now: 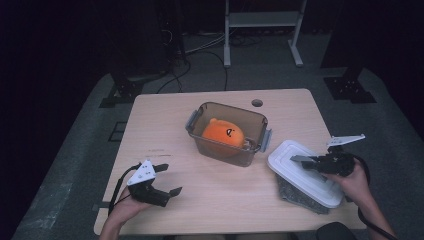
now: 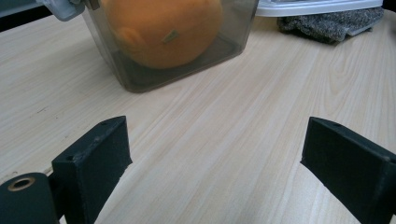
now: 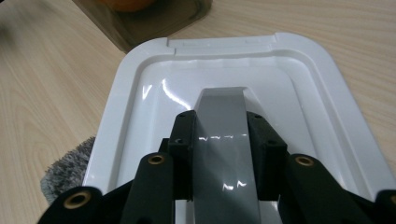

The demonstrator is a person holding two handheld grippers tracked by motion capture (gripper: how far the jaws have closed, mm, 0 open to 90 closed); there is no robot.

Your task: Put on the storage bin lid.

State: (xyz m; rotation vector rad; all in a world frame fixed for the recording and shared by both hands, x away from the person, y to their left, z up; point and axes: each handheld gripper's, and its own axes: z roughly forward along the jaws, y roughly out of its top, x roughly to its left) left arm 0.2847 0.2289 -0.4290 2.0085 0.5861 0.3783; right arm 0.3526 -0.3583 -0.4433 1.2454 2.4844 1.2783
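Observation:
A clear smoky plastic box (image 1: pixel 235 106) stands mid-table with an orange plush toy (image 1: pixel 222 134) inside. To its right a white lid (image 1: pixel 300 175) lies over a grey cloth (image 1: pixel 295 196). My right gripper (image 1: pixel 320 162) is shut on the lid's grey handle (image 1: pixel 301 158). The right gripper view shows the jaws (image 3: pixel 222 126) clamped on both sides of that handle (image 3: pixel 222 100), over the lid (image 3: pixel 154 93). My left gripper (image 1: pixel 171 179) hovers open near the front left. In its view the jaws (image 2: pixel 217 154) are wide apart and hold nothing, facing the box (image 2: pixel 135 77) and plush (image 2: pixel 163 32).
The box has grey latches (image 1: pixel 192 120) at both ends. A round cable hole (image 1: pixel 257 103) sits in the table (image 1: pixel 165 125) near the far edge. Bare wood lies between the left gripper and the box. A white frame (image 1: pixel 262 20) and dark stands rise from the floor behind.

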